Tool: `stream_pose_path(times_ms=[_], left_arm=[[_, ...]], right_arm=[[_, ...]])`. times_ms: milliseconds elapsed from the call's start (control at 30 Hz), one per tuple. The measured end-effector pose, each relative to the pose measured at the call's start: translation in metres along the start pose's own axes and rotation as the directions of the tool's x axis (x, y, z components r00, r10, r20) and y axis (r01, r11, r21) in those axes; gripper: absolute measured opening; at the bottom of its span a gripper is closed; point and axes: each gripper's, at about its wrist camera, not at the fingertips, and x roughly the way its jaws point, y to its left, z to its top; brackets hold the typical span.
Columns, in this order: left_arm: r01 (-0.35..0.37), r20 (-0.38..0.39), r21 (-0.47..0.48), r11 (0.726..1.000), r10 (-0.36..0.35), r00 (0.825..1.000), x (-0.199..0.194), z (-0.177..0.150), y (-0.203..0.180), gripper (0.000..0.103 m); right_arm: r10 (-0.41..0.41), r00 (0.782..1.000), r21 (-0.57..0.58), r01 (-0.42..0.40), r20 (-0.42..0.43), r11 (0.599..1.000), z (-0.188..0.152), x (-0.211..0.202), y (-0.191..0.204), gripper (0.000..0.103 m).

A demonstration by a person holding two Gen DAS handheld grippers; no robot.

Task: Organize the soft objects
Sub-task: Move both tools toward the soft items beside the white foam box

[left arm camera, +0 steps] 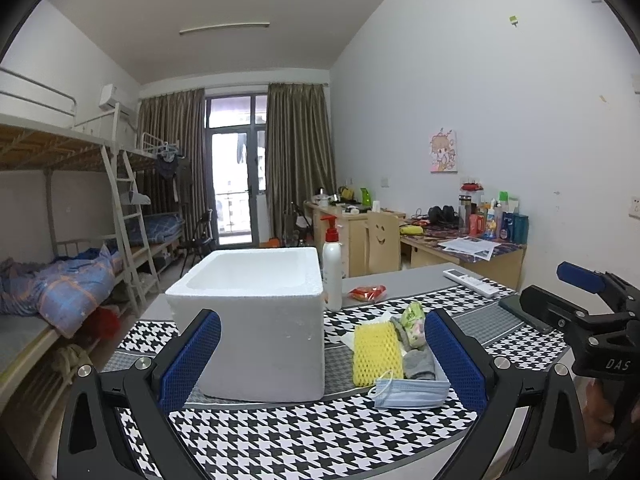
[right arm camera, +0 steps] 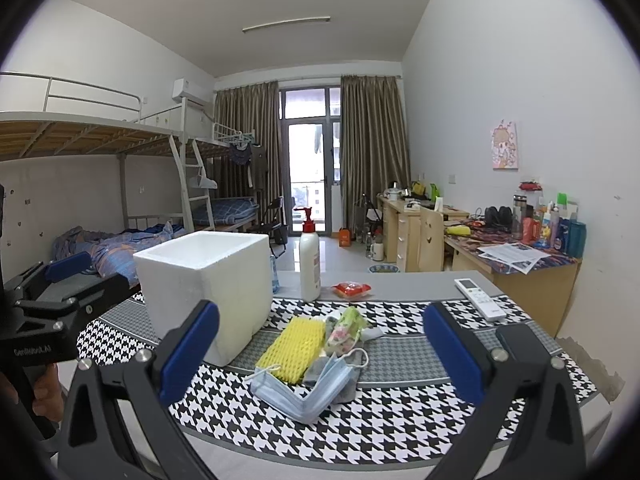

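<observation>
Blue pads frame both views: left gripper (left arm camera: pixel 322 364) and right gripper (right arm camera: pixel 320 356) hover with jaws wide apart, holding nothing. Nearest on the checked cloth (right arm camera: pixel 280 452) lies the mask (right arm camera: pixel 296 394), light and floppy, likely best pinched at its folded edge. Just beyond it, touching, are the yellow foam net (right arm camera: pixel 294 346), springy and crushable, grey socks (right arm camera: pixel 340 372) and a floral pouch (right arm camera: pixel 346 330). Left of the pile stands the foam box (right arm camera: pixel 208 280), empty as far as shows, stiff but easily dented.
</observation>
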Motion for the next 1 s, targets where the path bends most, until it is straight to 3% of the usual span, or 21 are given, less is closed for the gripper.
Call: stream_pose_path(times_ms=[1000], left_arm=[[-0.009,-0.024,-0.015,1.000,0.009,1.000,0.0084,-0.0017,0.0054,0.102]], right_arm=[[0.000,1.000,-0.011,0.000,0.000,1.000,0.0012,0.0081,0.0024,0.103]])
